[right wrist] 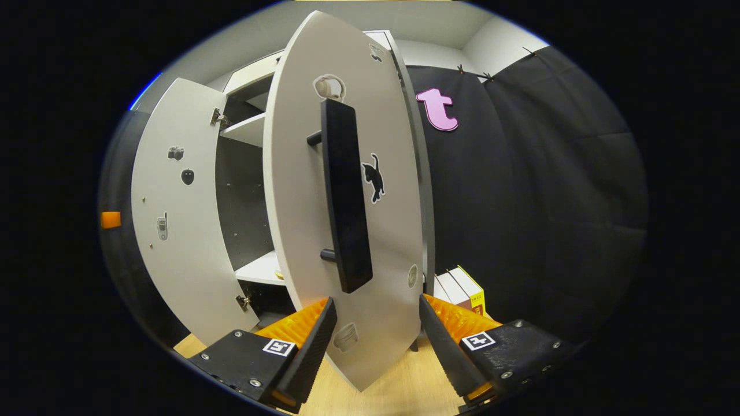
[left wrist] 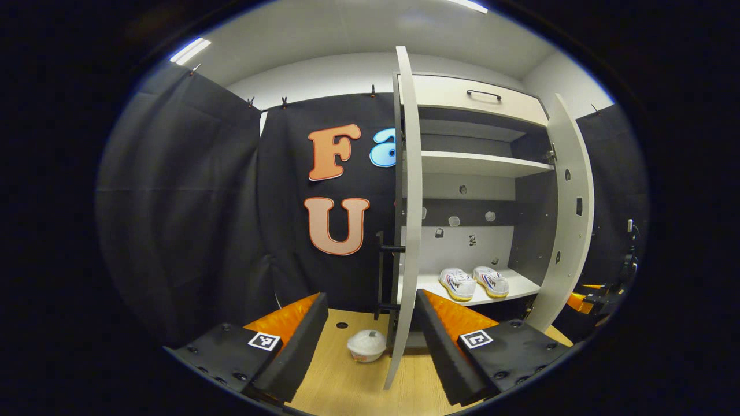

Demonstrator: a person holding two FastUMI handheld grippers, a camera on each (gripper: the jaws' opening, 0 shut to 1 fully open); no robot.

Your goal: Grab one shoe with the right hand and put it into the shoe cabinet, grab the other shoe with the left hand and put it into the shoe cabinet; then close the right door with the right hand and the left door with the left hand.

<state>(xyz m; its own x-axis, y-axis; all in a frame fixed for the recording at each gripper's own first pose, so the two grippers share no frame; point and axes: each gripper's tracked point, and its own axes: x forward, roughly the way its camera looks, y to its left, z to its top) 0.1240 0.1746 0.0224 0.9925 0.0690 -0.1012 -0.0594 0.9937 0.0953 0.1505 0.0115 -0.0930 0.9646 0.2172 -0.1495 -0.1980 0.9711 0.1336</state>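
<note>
Both shoes (left wrist: 474, 283) are shelved; my right gripper (right wrist: 374, 335) gapes before the right door (right wrist: 347, 202) (left gripper (left wrist: 370, 335) unclenched too).

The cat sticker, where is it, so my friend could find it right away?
Find the shoe cabinet's right door, the big pale panel in the right gripper view. The cat sticker sits just right of its long black handle. It is the only black cat, climbing upward; the other stickers nearby are pale.

The wooden table (left wrist: 347, 387) carries a shoe cabinet (left wrist: 480, 167), a white lidded bowl (left wrist: 366, 345), and what looks like 2 boxes (right wrist: 462, 292); 2 shoes (left wrist: 474, 283) sit on its lower shelf (left wrist: 523, 284).
</note>
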